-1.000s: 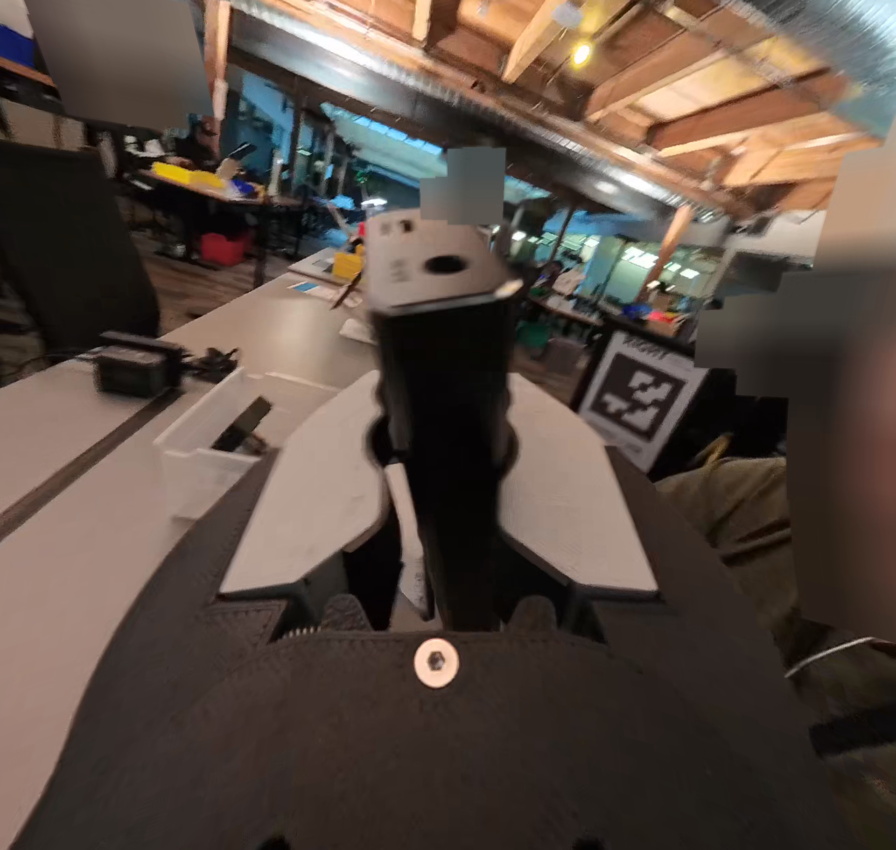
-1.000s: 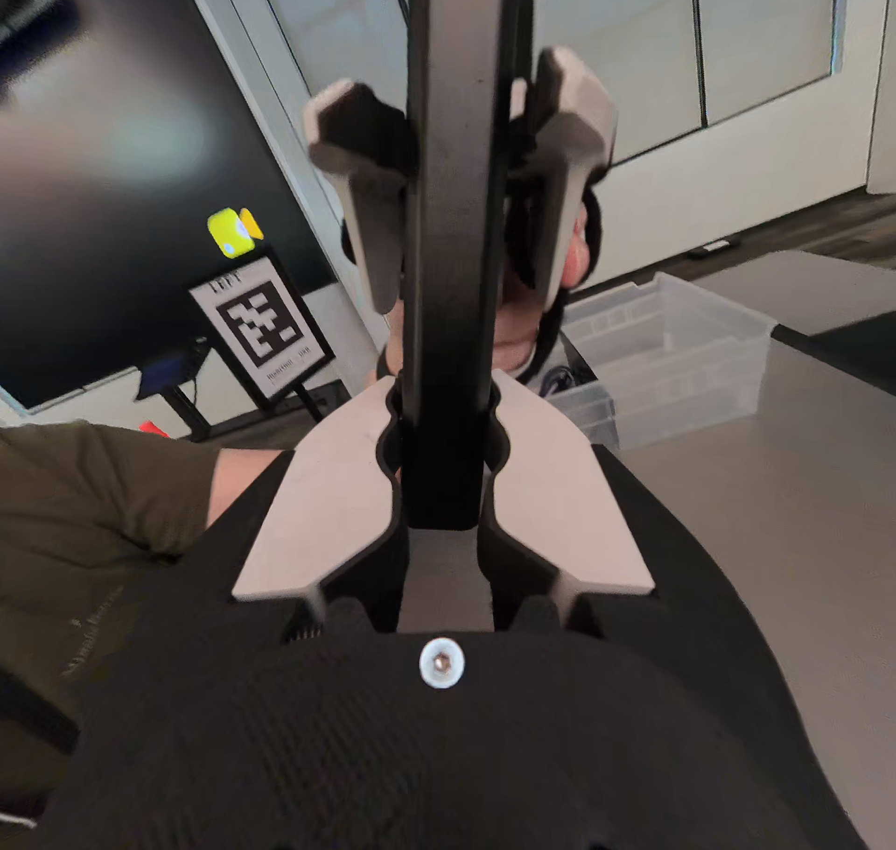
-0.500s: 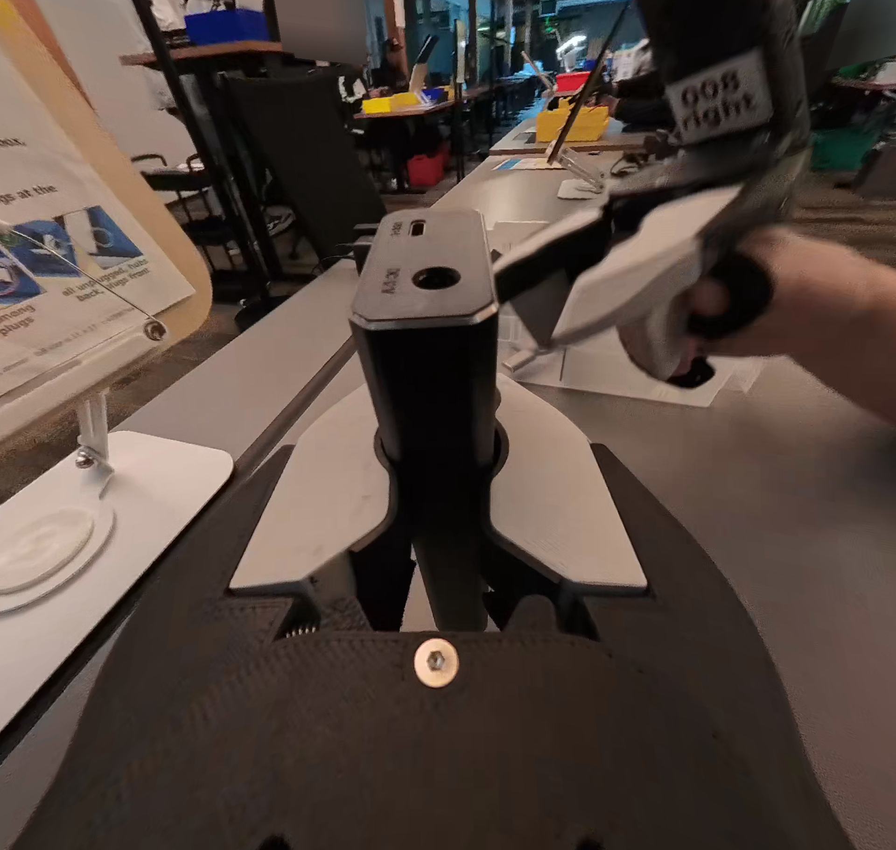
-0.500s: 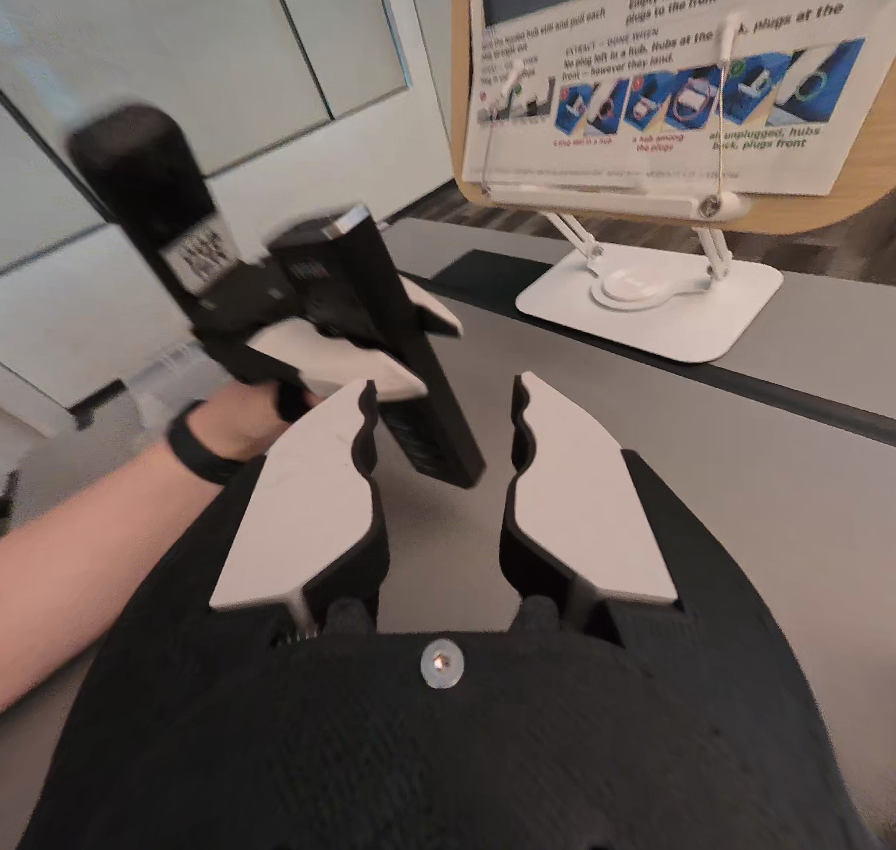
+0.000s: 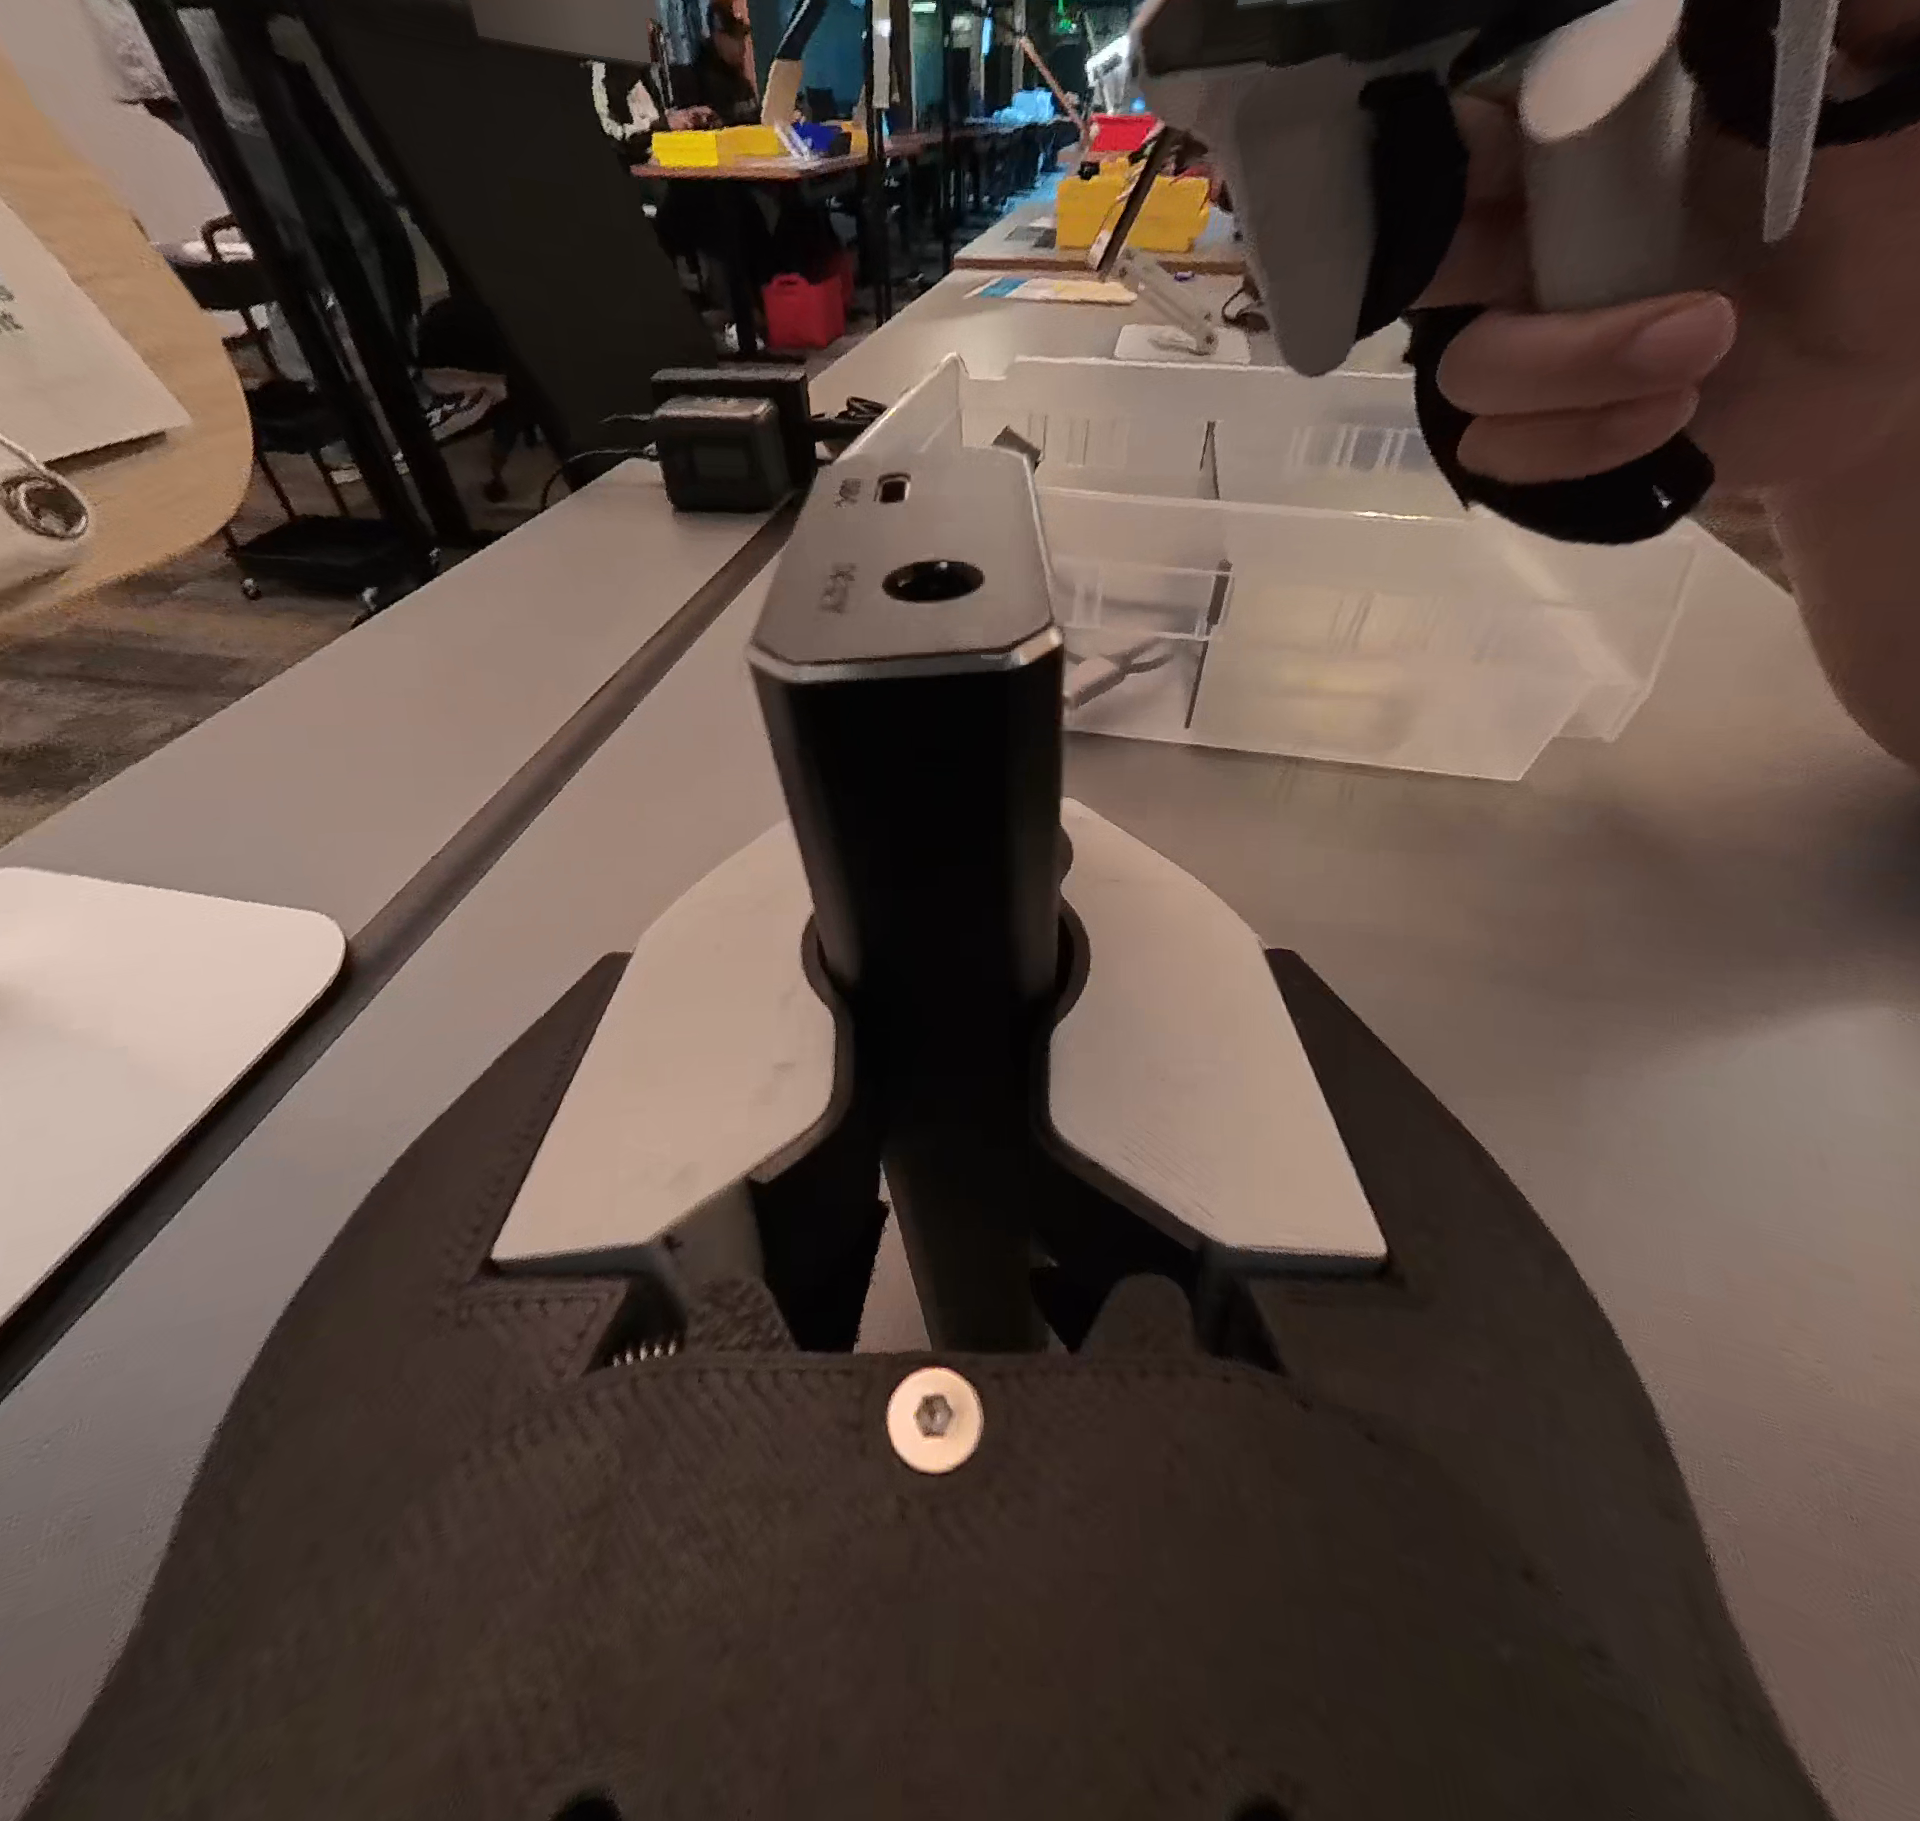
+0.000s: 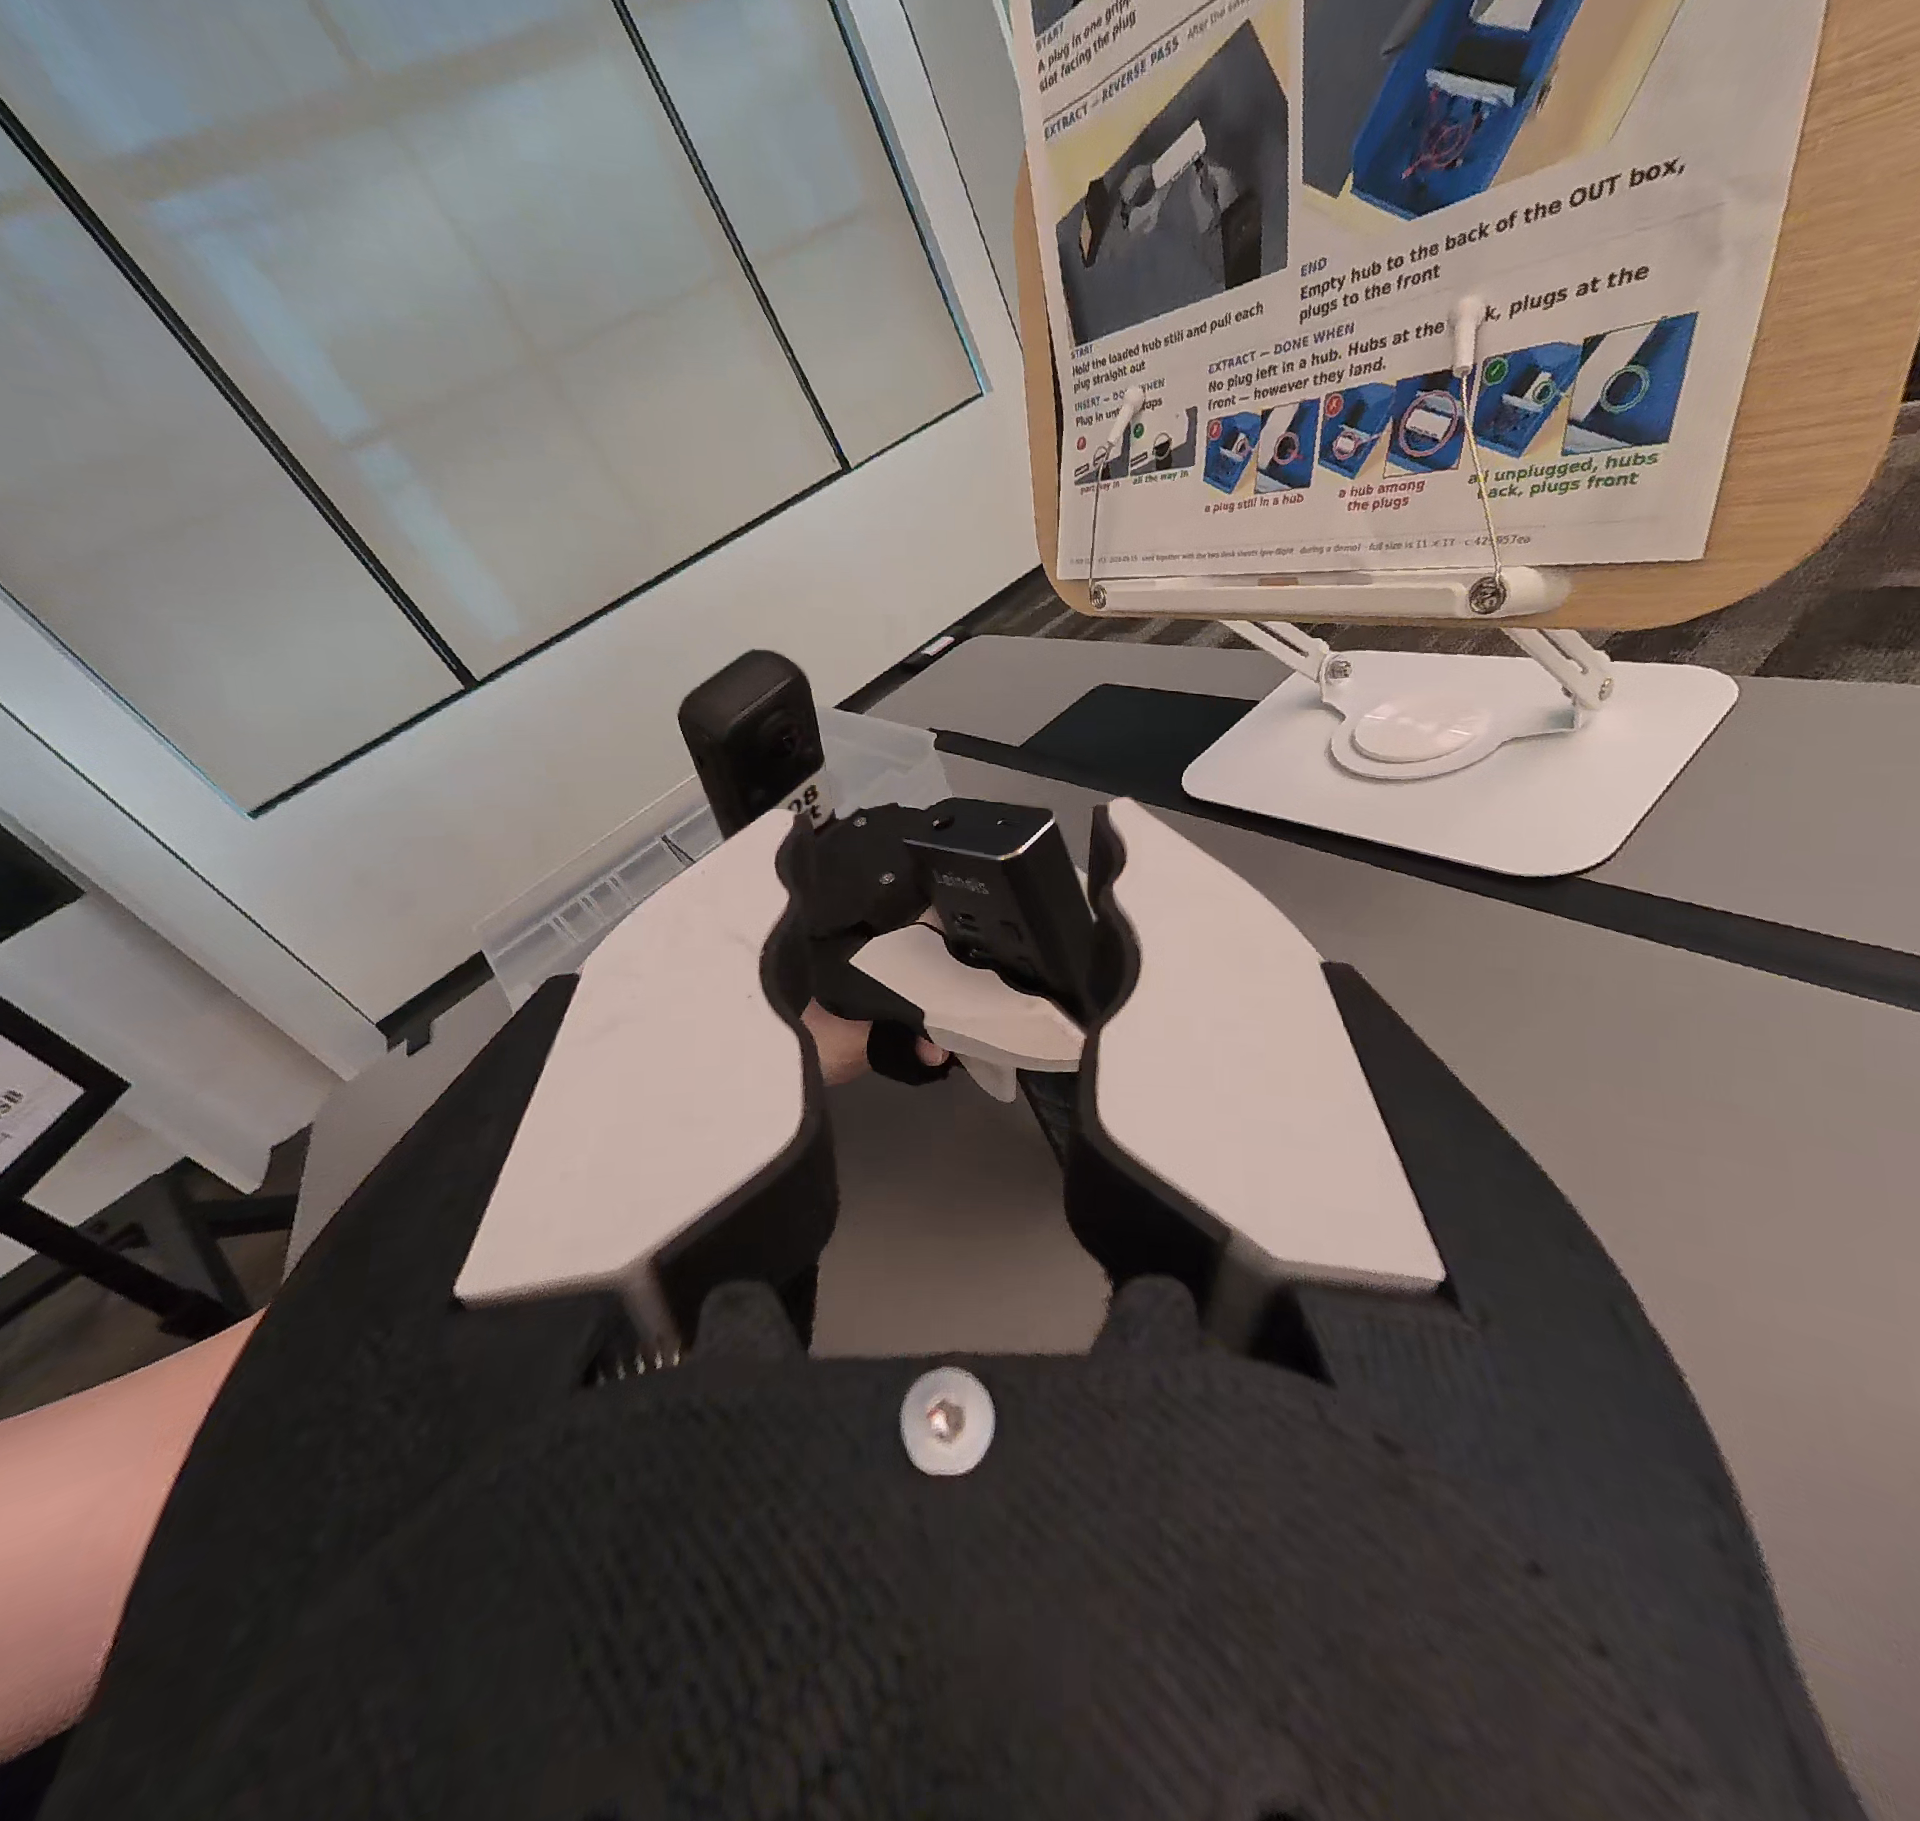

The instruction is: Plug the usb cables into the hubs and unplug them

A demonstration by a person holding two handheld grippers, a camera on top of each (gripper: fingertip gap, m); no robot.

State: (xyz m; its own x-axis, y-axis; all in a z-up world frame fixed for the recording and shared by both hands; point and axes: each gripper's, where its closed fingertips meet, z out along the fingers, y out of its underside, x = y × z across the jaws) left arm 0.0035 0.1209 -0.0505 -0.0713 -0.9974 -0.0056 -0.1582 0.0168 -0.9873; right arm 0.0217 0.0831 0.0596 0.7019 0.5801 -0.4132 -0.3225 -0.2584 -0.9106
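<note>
My left gripper [image 5: 940, 950] is shut on a black USB hub [image 5: 914, 732]. The hub stands up between the fingers, and its end face shows a round socket and a small slot. It is held above the grey table [image 5: 1455, 992]. My right gripper [image 6: 951, 836] is open and holds nothing. Seen past its fingers, the left gripper [image 6: 883, 940] holds the hub [image 6: 987, 878] farther off. The hand holding the right gripper [image 5: 1579, 369] shows at the top right of the left wrist view. No cable is plugged into the hub's visible faces.
A clear plastic divided bin [image 5: 1351, 608] stands on the table beyond the hub and also shows in the right wrist view [image 6: 623, 898]. A pale plug-like item [image 5: 1112, 675] lies in it. A small black box [image 5: 727, 452] sits at the table's far edge. An instruction sheet's white stand [image 6: 1475, 774] is nearby. The gap from one gripper's tips to the other's is roughly 12 cm. From either gripper's tips it is about 25 cm to the pale plug-like item [image 5: 1112, 675].
A second ago both grippers were shut on the hub. The right gripper has let go, opened and drawn back. The left gripper has swung down with the hub and now faces the clear bin.
</note>
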